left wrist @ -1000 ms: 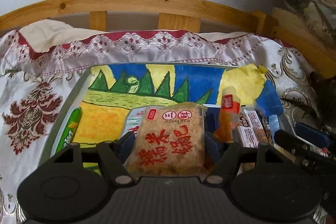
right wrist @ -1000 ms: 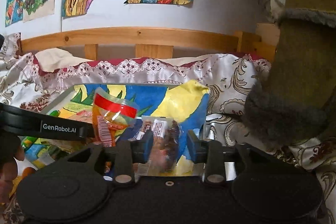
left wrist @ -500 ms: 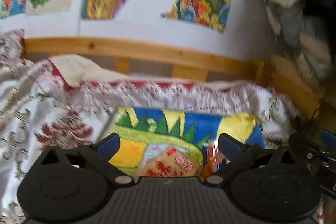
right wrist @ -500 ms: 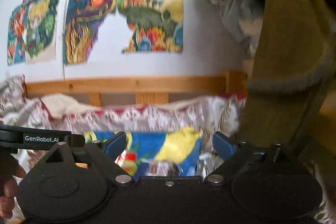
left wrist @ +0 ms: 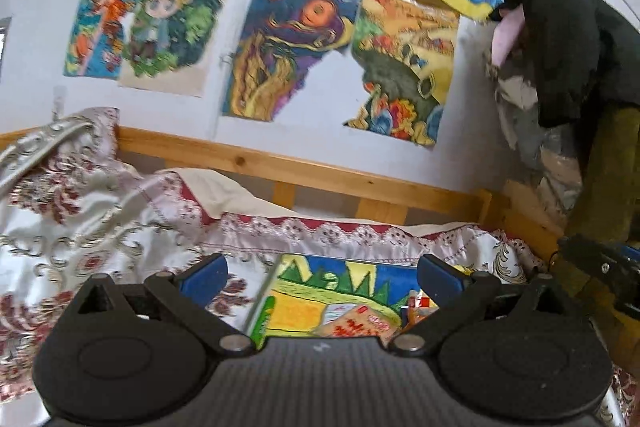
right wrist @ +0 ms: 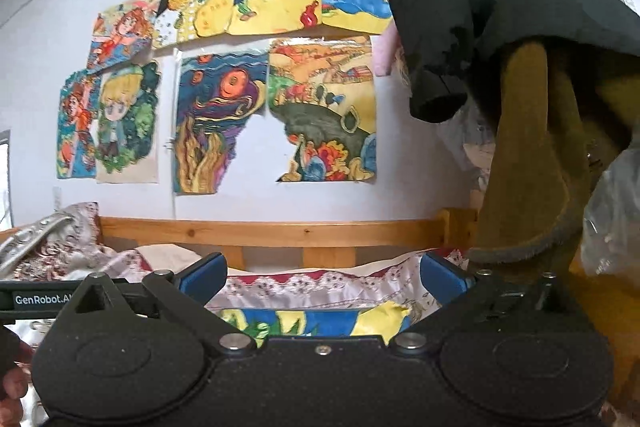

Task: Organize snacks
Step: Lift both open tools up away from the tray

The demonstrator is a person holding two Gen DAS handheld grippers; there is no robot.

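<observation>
Both tools empty: left tool [left wrist: 320, 277] wide open, right tool [right wrist: 322, 277] jaws opening. Rice-cracker pack [left wrist: 356, 325] lies on tray [left wrist: 260, 311] at 6 o'clock below left tool (nearer hand), long axis unclear.

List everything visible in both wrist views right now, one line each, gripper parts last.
Drawings: many, multicoloured, taped on the white wall.
Bed rail: one, light wood, below the drawings.
Bedspread: one, white with red pattern, over the bed.
Tray: one, grey rim, lined with a painted sheet, on the bedspread.
Rice cracker pack: one, tan with red print, in the tray.
Hanging clothes: black and olive, at right.
Left gripper: jaws open, empty.
Right gripper: jaws opening, empty.
</observation>
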